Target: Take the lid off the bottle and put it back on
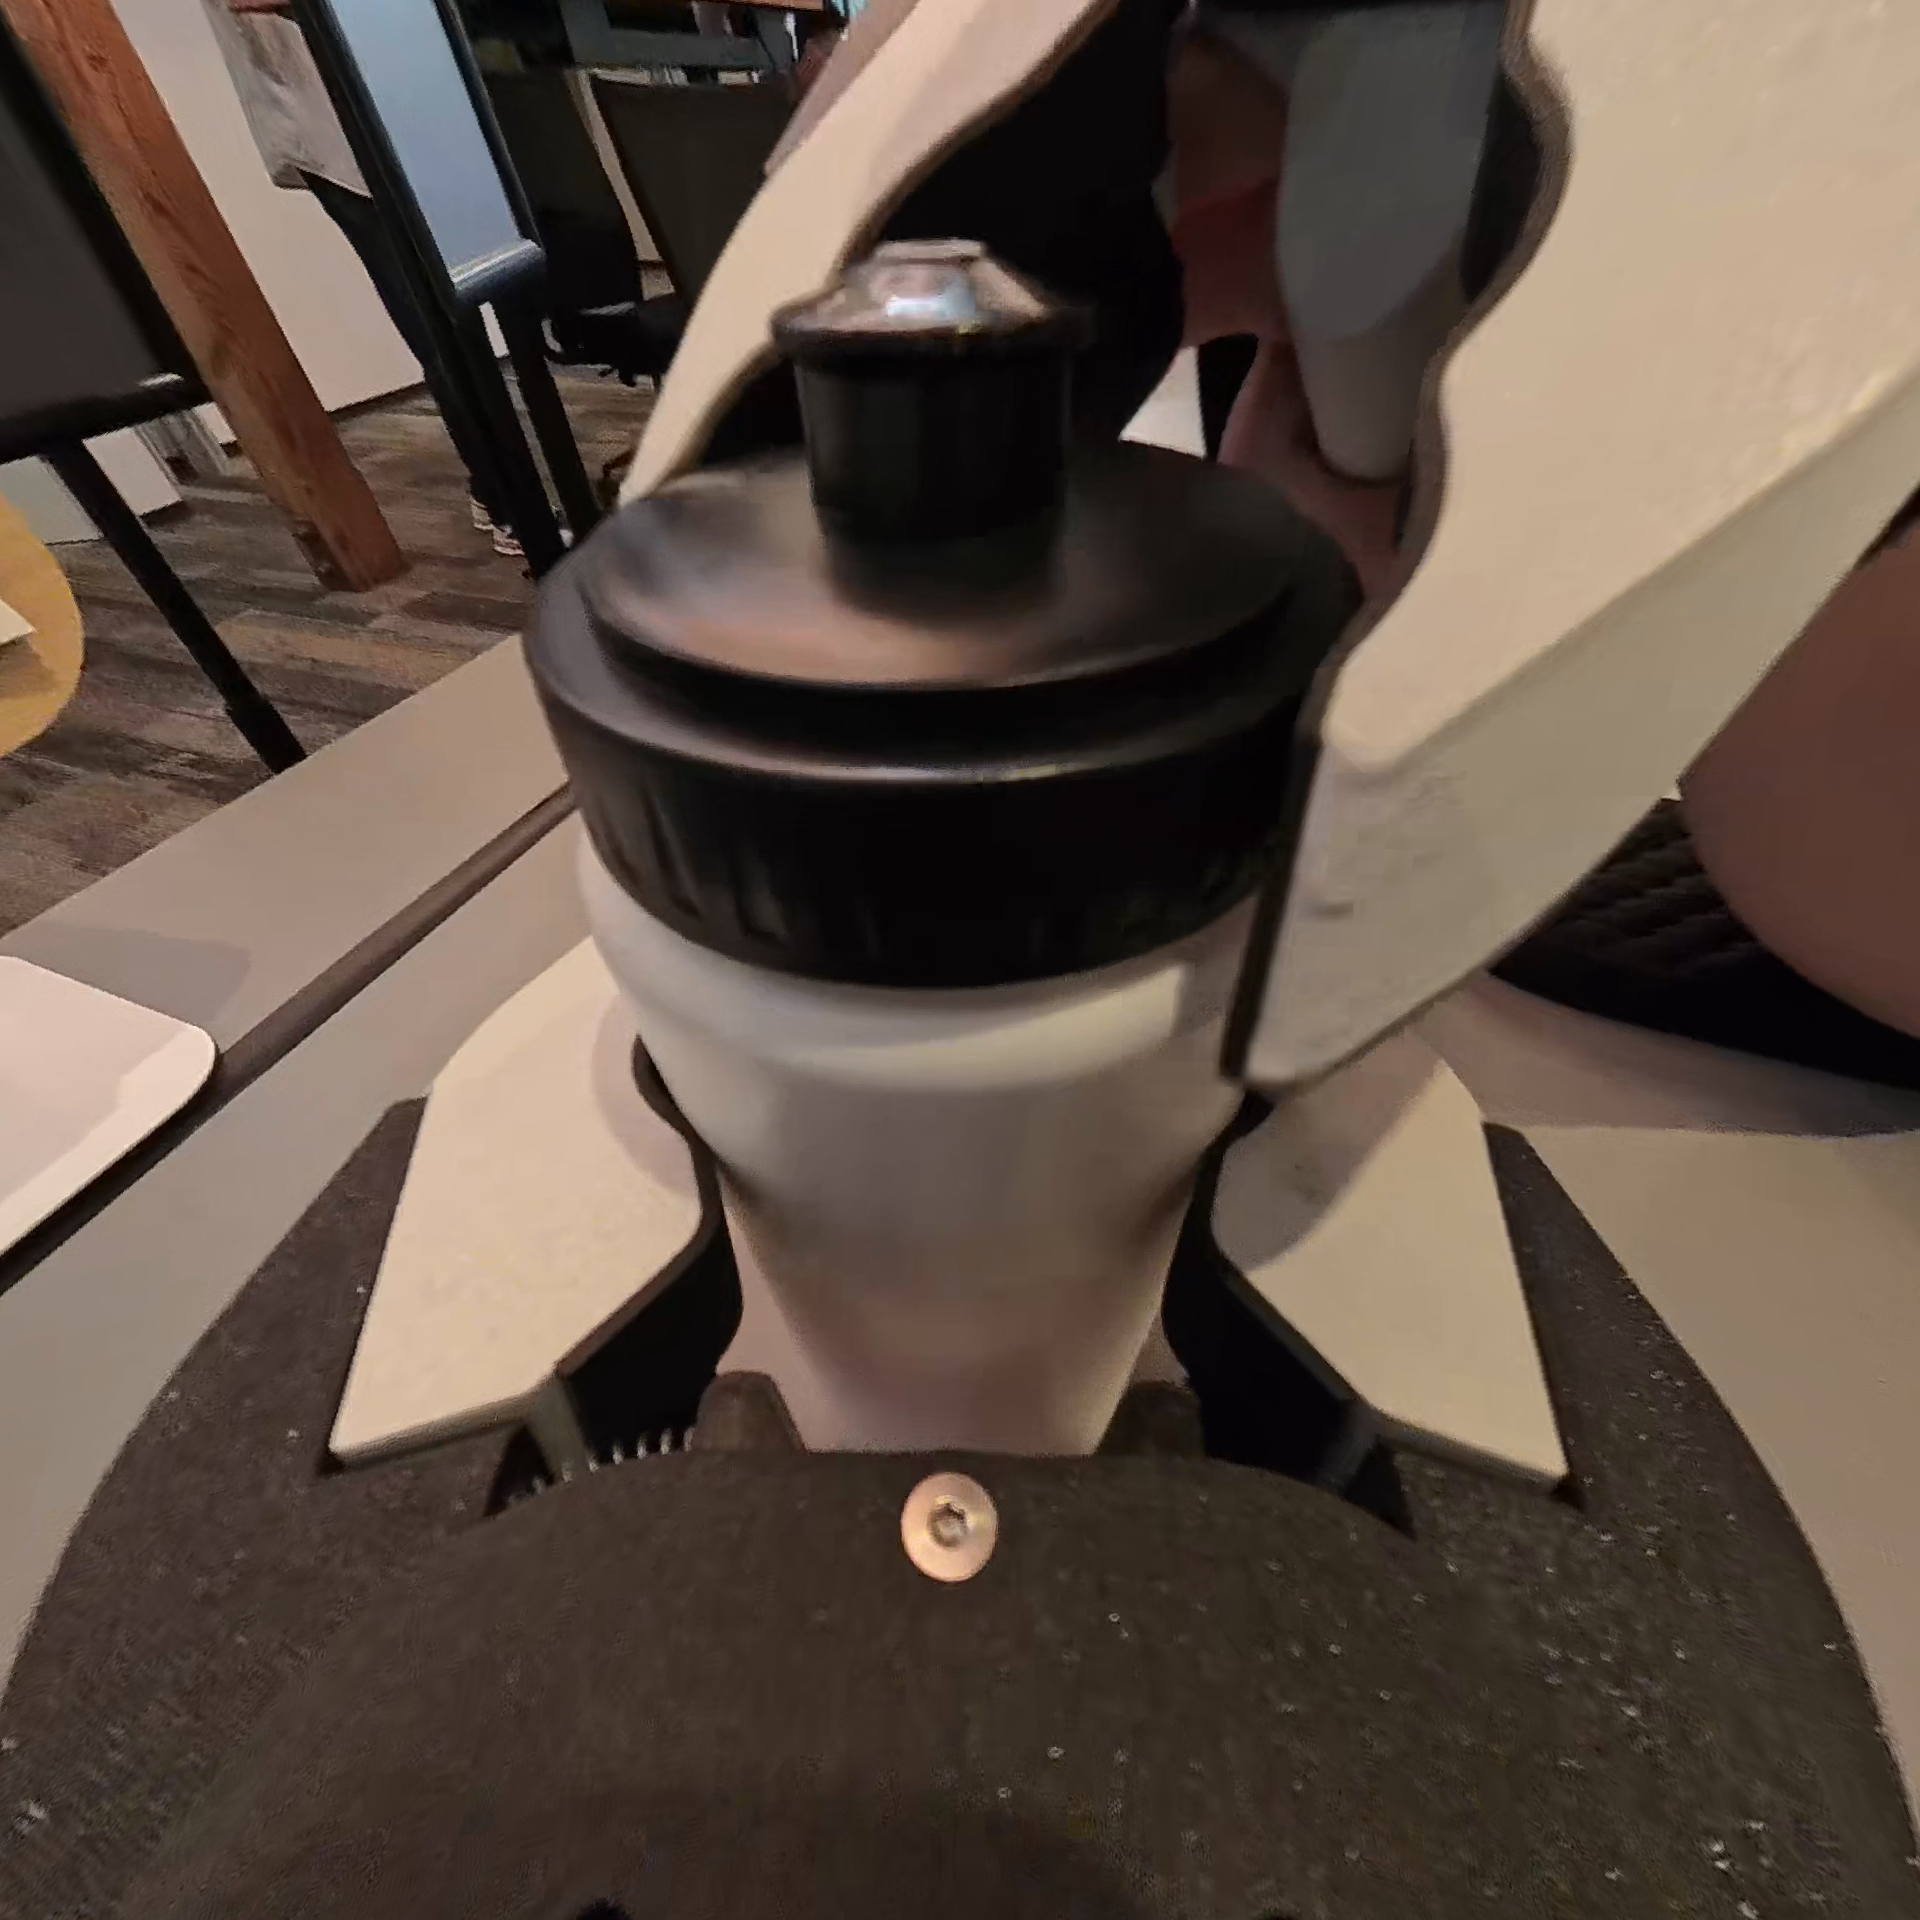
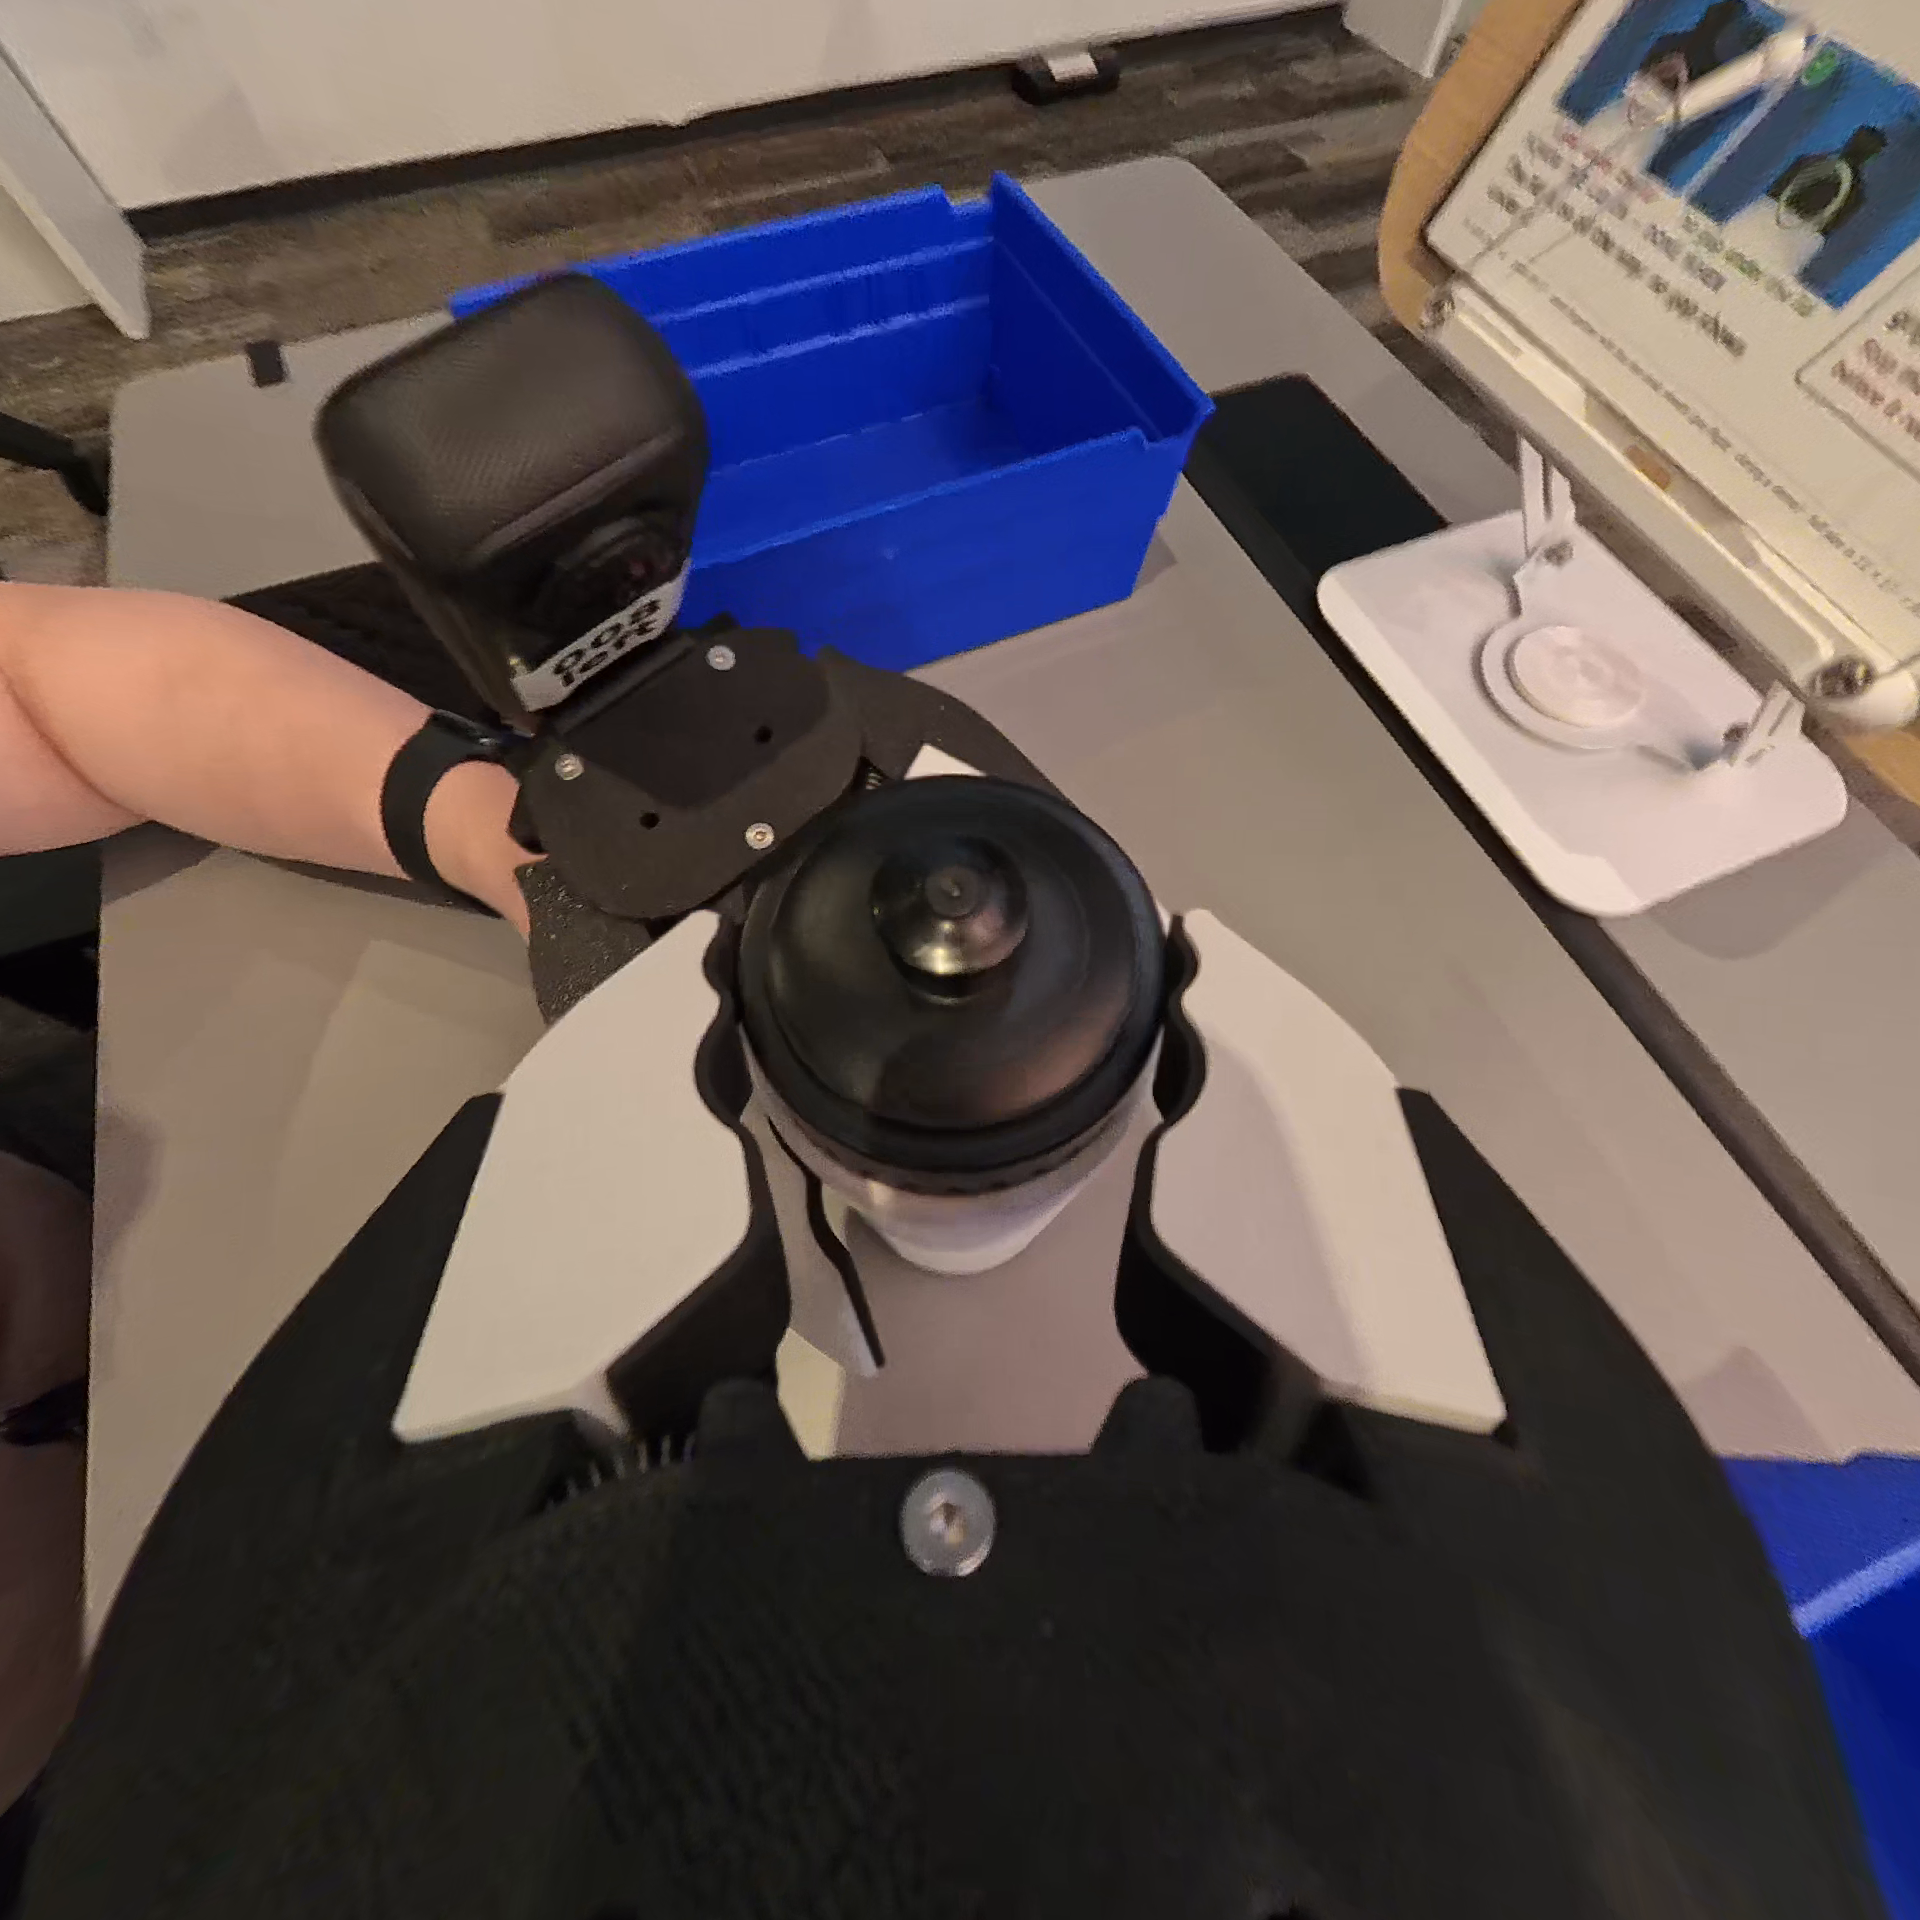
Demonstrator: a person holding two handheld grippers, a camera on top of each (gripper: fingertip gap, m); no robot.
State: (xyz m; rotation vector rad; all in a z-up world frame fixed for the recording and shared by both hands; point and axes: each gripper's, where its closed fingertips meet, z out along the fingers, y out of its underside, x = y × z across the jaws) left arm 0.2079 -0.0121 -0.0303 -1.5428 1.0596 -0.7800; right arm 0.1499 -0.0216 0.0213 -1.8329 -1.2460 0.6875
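Note:
A white bottle [image 1: 935, 1143] stands upright on the grey table [image 2: 312, 1039] with its black screw lid [image 1: 925, 790] and spout on it. My left gripper [image 1: 945, 1101] is shut on the bottle's narrow waist. In the right wrist view I look down on the lid [image 2: 935, 1029], with the bottle's white shoulder [image 2: 956, 1236] below it. My right gripper [image 2: 951, 987] comes from above and is shut on the lid, one finger on each side. Its white fingers [image 1: 1455, 727] flank the lid in the left wrist view. The hand-held left gripper's camera [image 2: 509, 468] shows behind the bottle.
An open blue bin [image 2: 904, 416] stands behind the bottle. A white stand [image 2: 1579, 707] holding an instruction sheet is at the right. Another blue bin's corner [image 2: 1849, 1621] is at the lower right. Chairs and a wooden leg [image 1: 208, 291] stand beyond the table edge.

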